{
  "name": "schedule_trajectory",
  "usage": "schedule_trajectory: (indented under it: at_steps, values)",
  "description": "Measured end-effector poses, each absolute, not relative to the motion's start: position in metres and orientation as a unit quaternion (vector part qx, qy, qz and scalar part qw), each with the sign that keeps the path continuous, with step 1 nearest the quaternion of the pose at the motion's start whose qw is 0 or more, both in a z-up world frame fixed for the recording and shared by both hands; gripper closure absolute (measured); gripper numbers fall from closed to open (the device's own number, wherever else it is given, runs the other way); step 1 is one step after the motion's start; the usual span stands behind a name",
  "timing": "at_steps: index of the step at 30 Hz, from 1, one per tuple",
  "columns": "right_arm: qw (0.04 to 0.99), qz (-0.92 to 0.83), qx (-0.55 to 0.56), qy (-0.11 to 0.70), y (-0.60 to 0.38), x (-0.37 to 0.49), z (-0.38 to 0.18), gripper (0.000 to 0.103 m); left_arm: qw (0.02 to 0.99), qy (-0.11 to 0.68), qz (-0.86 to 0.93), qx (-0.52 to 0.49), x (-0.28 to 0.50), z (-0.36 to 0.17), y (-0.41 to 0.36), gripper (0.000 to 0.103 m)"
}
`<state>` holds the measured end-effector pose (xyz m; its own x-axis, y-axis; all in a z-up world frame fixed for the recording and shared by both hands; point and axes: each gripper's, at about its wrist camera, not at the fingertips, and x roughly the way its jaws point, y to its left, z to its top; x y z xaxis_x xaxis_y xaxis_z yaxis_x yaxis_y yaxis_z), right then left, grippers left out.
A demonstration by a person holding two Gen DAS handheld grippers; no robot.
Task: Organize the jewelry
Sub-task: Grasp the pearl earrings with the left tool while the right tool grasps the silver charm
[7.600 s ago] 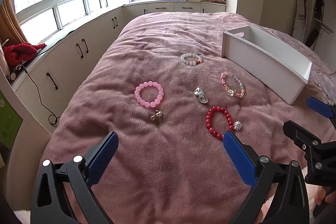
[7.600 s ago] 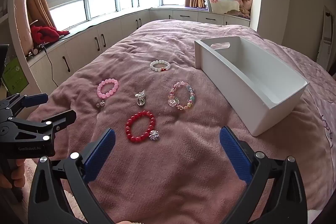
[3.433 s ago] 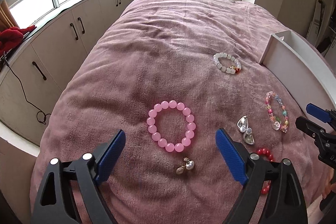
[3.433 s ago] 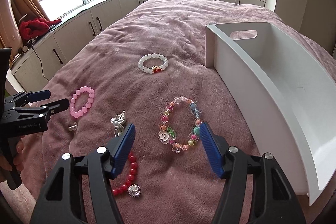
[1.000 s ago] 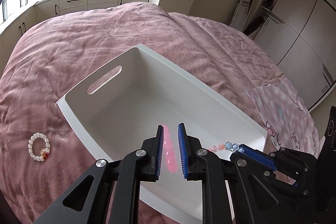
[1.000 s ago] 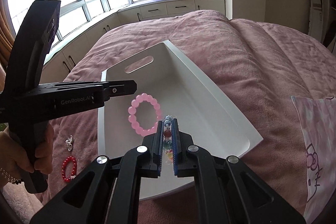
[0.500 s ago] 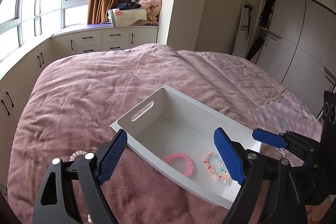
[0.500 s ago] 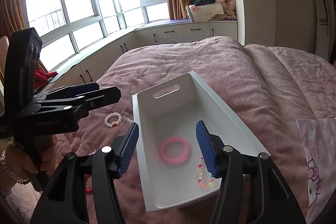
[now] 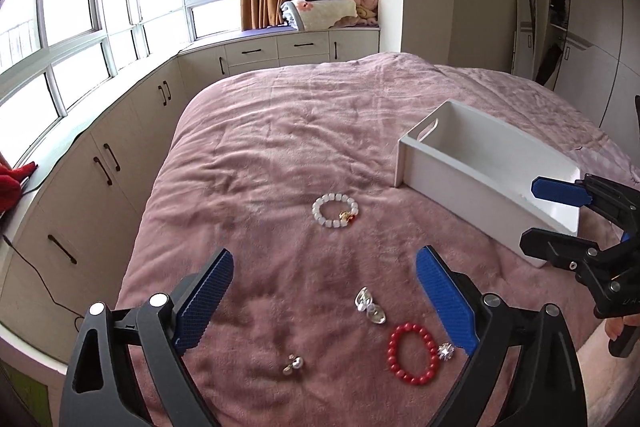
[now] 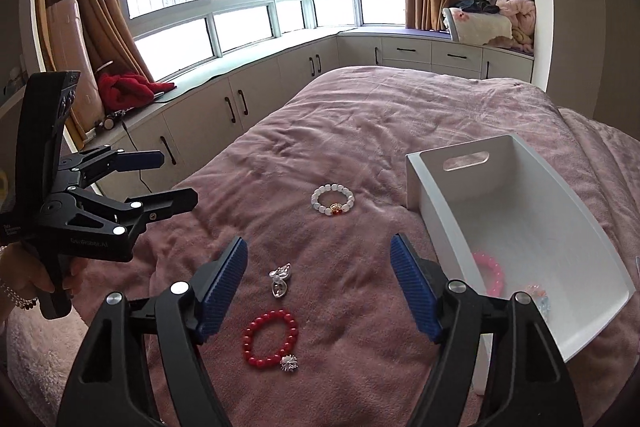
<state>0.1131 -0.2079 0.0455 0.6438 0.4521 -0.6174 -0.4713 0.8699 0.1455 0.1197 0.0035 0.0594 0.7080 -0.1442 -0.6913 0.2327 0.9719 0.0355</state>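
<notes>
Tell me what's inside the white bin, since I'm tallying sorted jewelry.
Inside the white bin lie a pink bead bracelet and a multicolored bead bracelet. The right gripper's arm covers part of each, so anything beneath it is hidden.

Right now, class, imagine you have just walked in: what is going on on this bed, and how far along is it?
A person holds a gripper in each hand over a pink blanket, sorting jewelry into a white bin. The left gripper and right gripper are both open and empty. A pink bracelet and a multicolored one already lie in the bin. On the blanket are a white bracelet, a red bracelet, a silver charm and small earrings.
</notes>
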Motion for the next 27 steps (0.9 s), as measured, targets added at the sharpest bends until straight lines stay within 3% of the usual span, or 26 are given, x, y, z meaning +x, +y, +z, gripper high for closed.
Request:
schedule_trajectory:
  at_steps: [16,18,22,24,27]
  values:
    - [0.859,0.257,-0.054,0.44,-0.125,0.132,-0.057,0.049,0.874,0.468,-0.099,0.085,0.116,-0.058,0.039,0.011]
    - [0.853,0.254,-0.057,0.452,-0.122,0.138,-0.067,0.051,0.87,0.474,-0.102,0.092,0.119,-0.063,0.038,0.023]
    - [0.846,0.246,-0.058,0.469,-0.118,0.145,-0.085,0.054,0.865,0.483,-0.103,0.092,0.121,-0.076,0.041,0.029]
    - [0.841,0.245,-0.059,0.479,-0.115,0.148,-0.094,0.06,0.859,0.494,-0.107,0.082,0.122,-0.083,0.044,0.045]
    - [0.838,0.24,-0.059,0.487,-0.112,0.152,-0.104,0.062,0.854,0.501,-0.11,0.085,0.122,-0.09,0.045,0.052]
